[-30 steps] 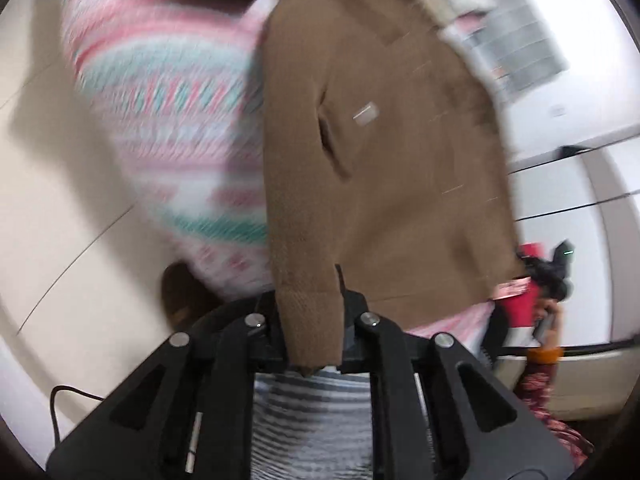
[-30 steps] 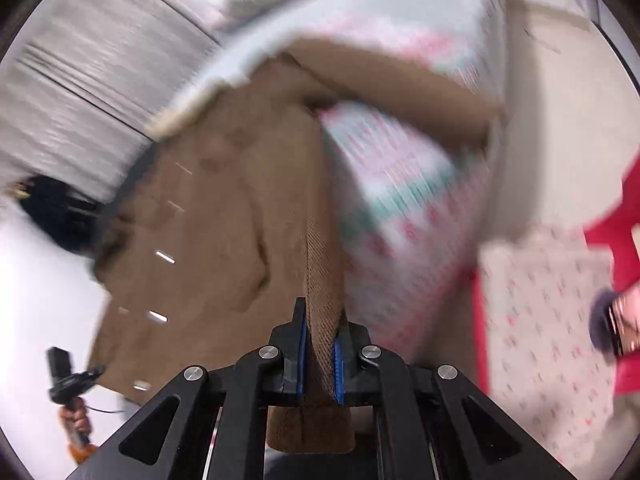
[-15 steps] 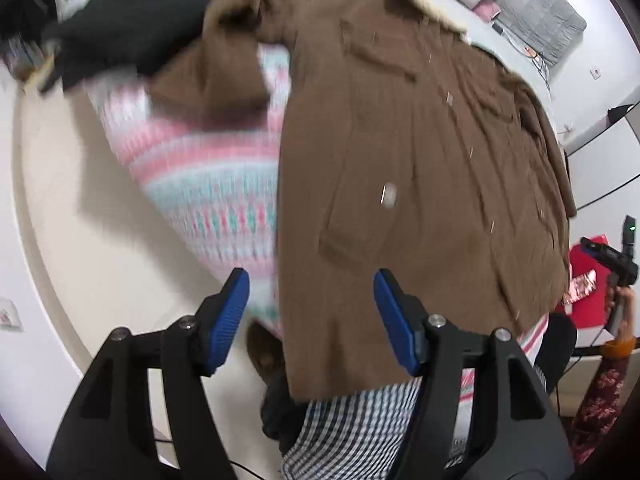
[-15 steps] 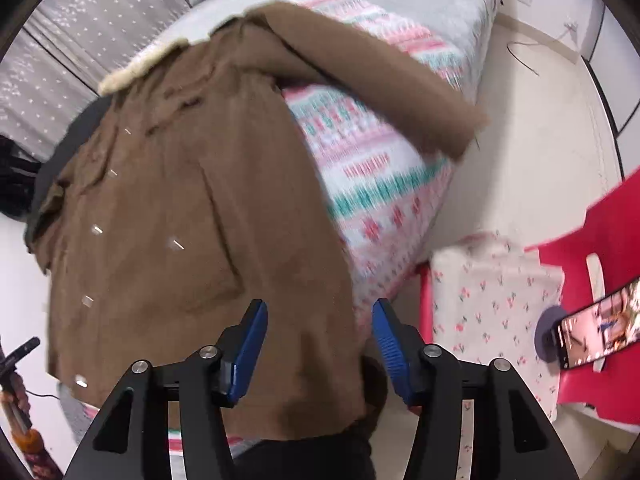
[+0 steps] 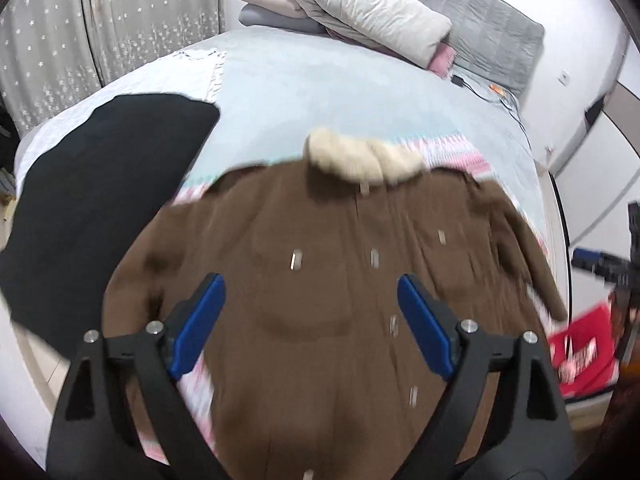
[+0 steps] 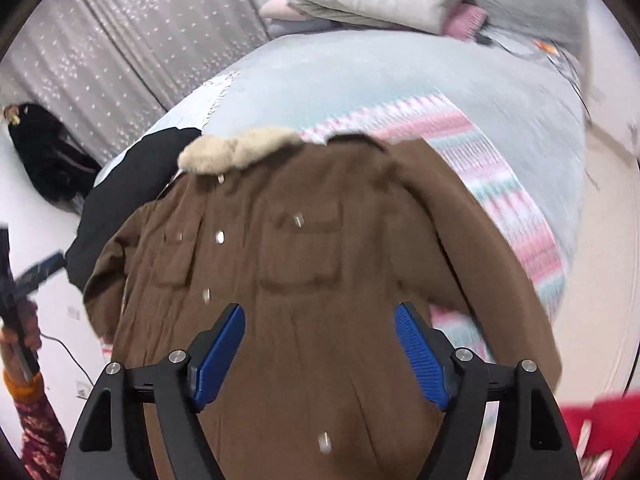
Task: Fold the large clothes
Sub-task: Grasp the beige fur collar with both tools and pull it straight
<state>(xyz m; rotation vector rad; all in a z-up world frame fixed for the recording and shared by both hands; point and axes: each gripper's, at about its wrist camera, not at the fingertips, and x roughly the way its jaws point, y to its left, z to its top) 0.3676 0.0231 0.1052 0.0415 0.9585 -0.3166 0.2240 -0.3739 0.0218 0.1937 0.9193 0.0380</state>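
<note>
A brown coat (image 5: 328, 300) (image 6: 312, 264) with a cream fur collar (image 5: 360, 158) (image 6: 236, 152) lies front-up and spread out on the bed, its collar toward the pillows and its hem hanging over the near edge. My left gripper (image 5: 310, 300) hovers above its lower half, jaws opening, nothing between the blue pads (image 5: 198, 320). My right gripper (image 6: 320, 328) hangs over the coat's waist in the same way, jaws opening and empty. A sleeve lies folded in along each side.
A black garment (image 5: 92, 200) (image 6: 132, 184) lies on the bed left of the coat. Pillows and a folded duvet (image 5: 368, 8) sit at the headboard. A striped pink and teal blanket (image 6: 512, 200) covers the bed's right side. Something red (image 5: 580, 344) stands at the right.
Both grippers let go of the coat's hem, opened wide and rose away from it. The view swung up from the bed's side to look over the whole coat.
</note>
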